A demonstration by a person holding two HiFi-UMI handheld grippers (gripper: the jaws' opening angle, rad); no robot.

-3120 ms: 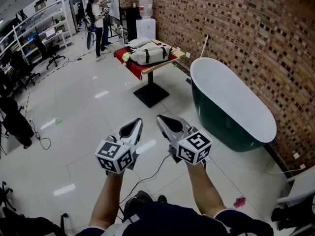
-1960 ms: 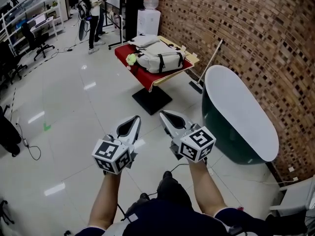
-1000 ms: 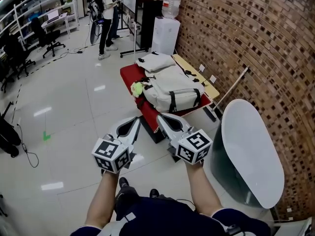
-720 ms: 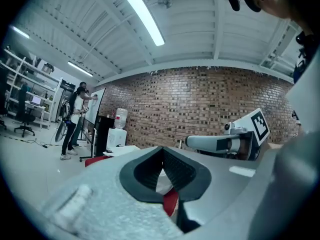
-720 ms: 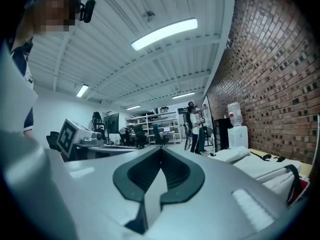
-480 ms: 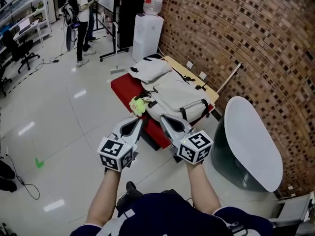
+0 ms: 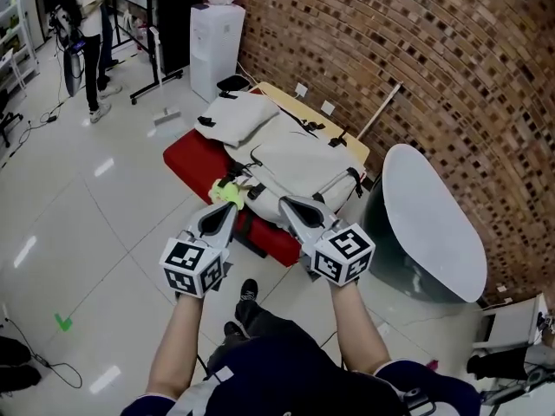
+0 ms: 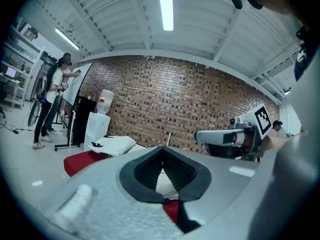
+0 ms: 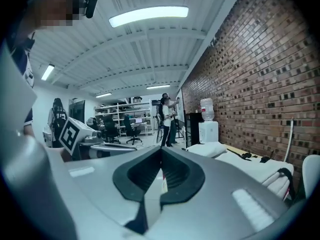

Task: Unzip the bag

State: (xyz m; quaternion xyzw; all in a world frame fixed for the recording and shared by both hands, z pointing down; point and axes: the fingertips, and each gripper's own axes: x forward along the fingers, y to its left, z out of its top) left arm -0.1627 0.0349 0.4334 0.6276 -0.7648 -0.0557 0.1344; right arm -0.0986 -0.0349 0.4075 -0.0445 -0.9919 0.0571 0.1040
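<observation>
Brick wall [image 7: 390,50] backs the red table [image 7: 185,159] where the pale bag [image 7: 295,167] lies zipped before us, our left gripper [image 7: 228,208] and right gripper [image 7: 284,202] both closed and empty, so we should first find the zipper pull.

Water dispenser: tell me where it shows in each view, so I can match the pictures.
Head view: the water dispenser stands near the top, left of centre, against the brick wall.
Left gripper view: the water dispenser is left of centre, at the foot of the brick wall.
Right gripper view: the water dispenser is right of centre, beside the brick wall.
Shared landmark: the brick wall.
</observation>
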